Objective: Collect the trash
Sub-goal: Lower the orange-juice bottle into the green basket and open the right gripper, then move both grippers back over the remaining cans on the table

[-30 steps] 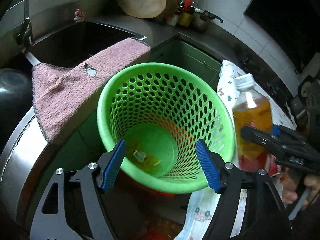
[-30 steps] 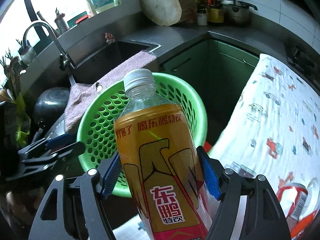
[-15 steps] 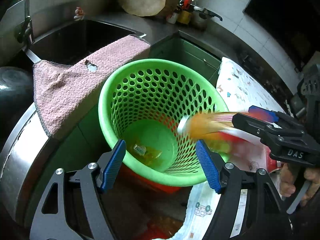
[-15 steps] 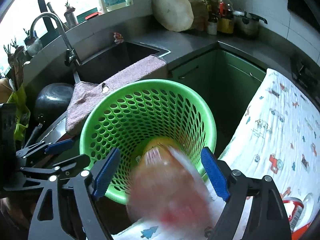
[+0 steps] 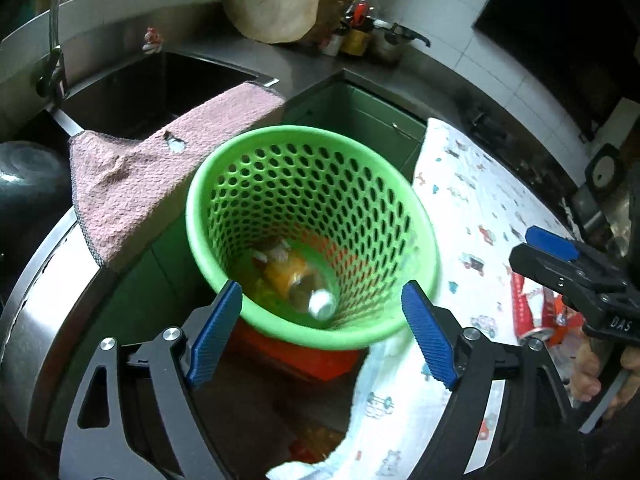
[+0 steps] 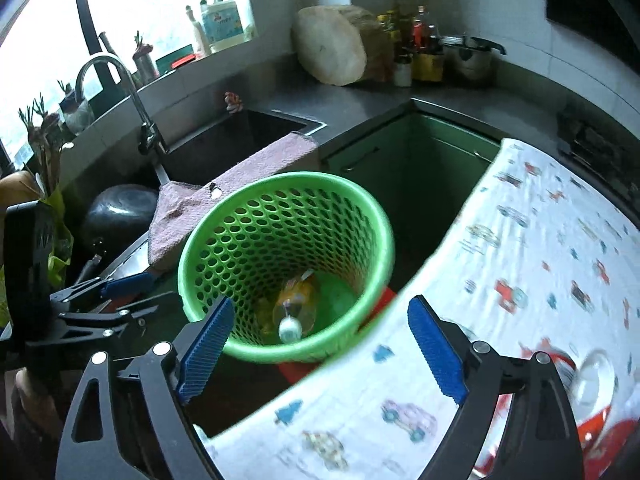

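A green perforated basket [image 5: 304,136] [image 6: 280,180] stands below both grippers. An orange drink bottle [image 5: 288,276] [image 6: 296,300] with a white cap lies at its bottom among small scraps. My left gripper [image 5: 321,286] hovers over the near rim, jaws opening, with no pad pressing on anything. My right gripper [image 6: 322,300] hangs over the basket's near right side with its jaws opening and nothing between them. It also shows at the right of the left wrist view, right gripper [image 5: 552,248]. A red can [image 5: 528,308] and other litter [image 6: 600,428] lie on the patterned cloth [image 6: 520,260].
A pink towel [image 5: 132,184] drapes over the sink [image 6: 240,140] edge, left of the basket. A faucet [image 6: 120,80] and dark pot [image 6: 116,216] are further left. Green cabinets [image 6: 432,160] stand behind. Bottles, a steel pot [image 6: 468,60] and a round block [image 6: 332,52] crowd the back counter.
The orange bottle left the right gripper and dropped into the green basket. Both grippers' jaws spread wider, and the right gripper drew up and back from the basket.
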